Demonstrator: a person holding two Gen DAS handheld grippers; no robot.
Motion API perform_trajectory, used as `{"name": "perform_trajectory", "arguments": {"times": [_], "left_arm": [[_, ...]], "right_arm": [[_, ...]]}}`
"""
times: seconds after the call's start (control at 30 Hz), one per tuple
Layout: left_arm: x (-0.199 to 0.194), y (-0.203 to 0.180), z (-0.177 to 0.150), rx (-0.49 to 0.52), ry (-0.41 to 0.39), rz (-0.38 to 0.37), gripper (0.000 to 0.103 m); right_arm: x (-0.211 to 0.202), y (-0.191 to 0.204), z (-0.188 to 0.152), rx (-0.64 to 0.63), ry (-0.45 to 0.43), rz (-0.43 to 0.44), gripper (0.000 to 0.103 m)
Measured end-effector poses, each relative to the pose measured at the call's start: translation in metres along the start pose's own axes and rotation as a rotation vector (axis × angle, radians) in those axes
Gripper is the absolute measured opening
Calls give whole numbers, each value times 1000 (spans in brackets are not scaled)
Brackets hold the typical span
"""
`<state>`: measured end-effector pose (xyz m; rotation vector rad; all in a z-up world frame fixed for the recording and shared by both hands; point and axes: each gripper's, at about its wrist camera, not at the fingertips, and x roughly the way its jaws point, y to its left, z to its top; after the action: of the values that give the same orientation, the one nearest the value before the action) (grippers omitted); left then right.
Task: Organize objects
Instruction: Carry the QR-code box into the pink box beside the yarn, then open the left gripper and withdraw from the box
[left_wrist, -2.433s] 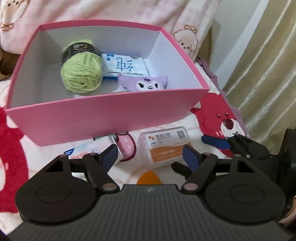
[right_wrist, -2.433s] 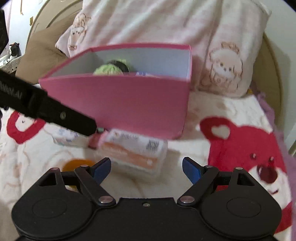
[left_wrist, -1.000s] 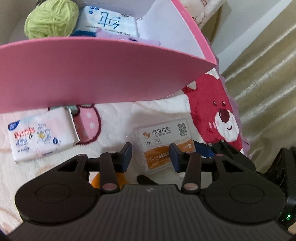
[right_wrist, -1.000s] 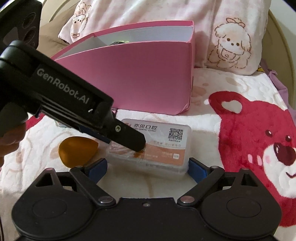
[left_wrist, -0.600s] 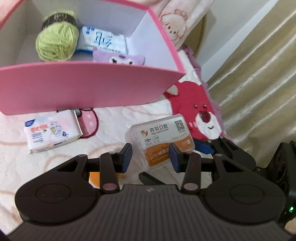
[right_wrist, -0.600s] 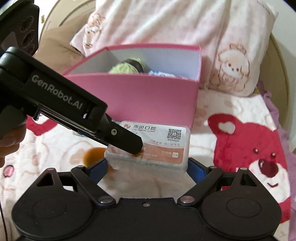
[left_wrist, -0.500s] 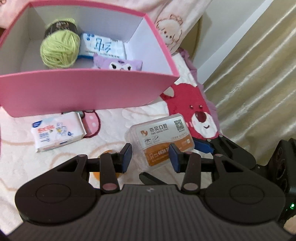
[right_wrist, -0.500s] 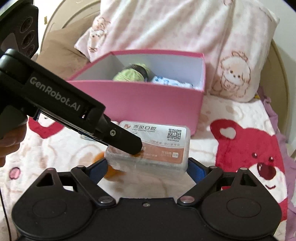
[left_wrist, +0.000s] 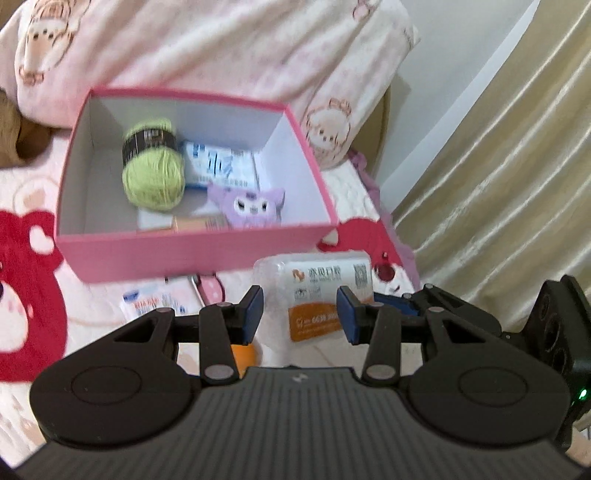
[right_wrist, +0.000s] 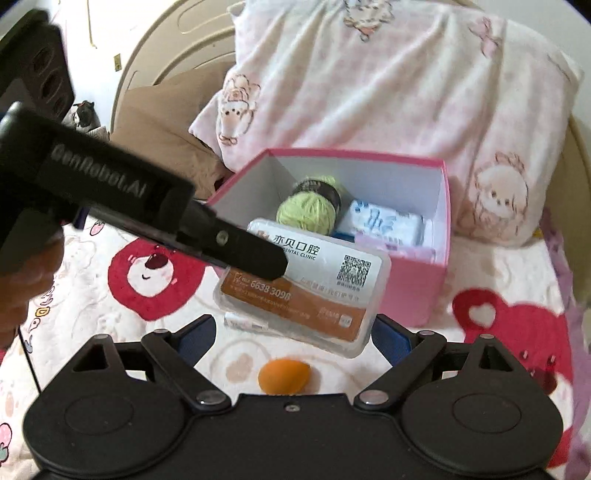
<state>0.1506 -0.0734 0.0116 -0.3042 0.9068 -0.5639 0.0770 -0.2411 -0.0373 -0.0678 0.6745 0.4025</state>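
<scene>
A clear plastic dental-clinic box (left_wrist: 316, 295) with a white and orange label is held in the air by both grippers, just in front of the pink box (left_wrist: 192, 243). My left gripper (left_wrist: 300, 312) is shut on its short sides. My right gripper (right_wrist: 293, 334) is shut on its long ends, and the box (right_wrist: 306, 291) fills the middle of that view. The pink box (right_wrist: 417, 288) holds a green yarn ball (left_wrist: 153, 175), a blue tissue pack (left_wrist: 221, 168) and a purple plush (left_wrist: 251, 208).
A pink tissue pack (left_wrist: 155, 304) and an orange sponge (right_wrist: 284, 374) lie on the bear-print blanket (right_wrist: 517, 332) in front of the pink box. A pink pillow (right_wrist: 388, 85) stands behind it. A curtain (left_wrist: 498, 184) hangs at the right.
Both grippers have lifted the dental box off the blanket and raised it higher, so the inside of the pink box now shows from above. The orange sponge lies uncovered below.
</scene>
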Motion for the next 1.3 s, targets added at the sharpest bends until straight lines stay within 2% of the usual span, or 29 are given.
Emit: {"name": "perform_trajectory", "arguments": {"times": [0.17, 0.27, 0.4, 0.53, 0.7, 0.83, 1.0, 1.2, 1.3], "left_arm": [[-3, 3, 33, 9, -2, 12, 42], [3, 10, 53, -34, 9, 9, 42], [15, 25, 75, -92, -12, 20, 42], [34, 41, 97, -142, -21, 28, 42], [79, 62, 119, -181, -9, 69, 44], [114, 66, 127, -152, -11, 124, 45], [143, 94, 136, -254, -4, 92, 45], [162, 94, 139, -199, -2, 115, 45], [170, 92, 141, -189, -1, 116, 44]], "right_arm": [[2, 0, 41, -69, 1, -30, 92], [8, -8, 68, -96, 2, -51, 88], [29, -27, 101, -66, 25, -45, 78], [56, -43, 123, -52, 44, -46, 73], [102, -68, 138, 2, 121, -66, 70], [139, -88, 143, 50, 170, -98, 70], [171, -97, 145, 4, 212, -130, 70], [196, -95, 148, -49, 287, -185, 69], [203, -92, 148, -81, 300, -268, 66]]}}
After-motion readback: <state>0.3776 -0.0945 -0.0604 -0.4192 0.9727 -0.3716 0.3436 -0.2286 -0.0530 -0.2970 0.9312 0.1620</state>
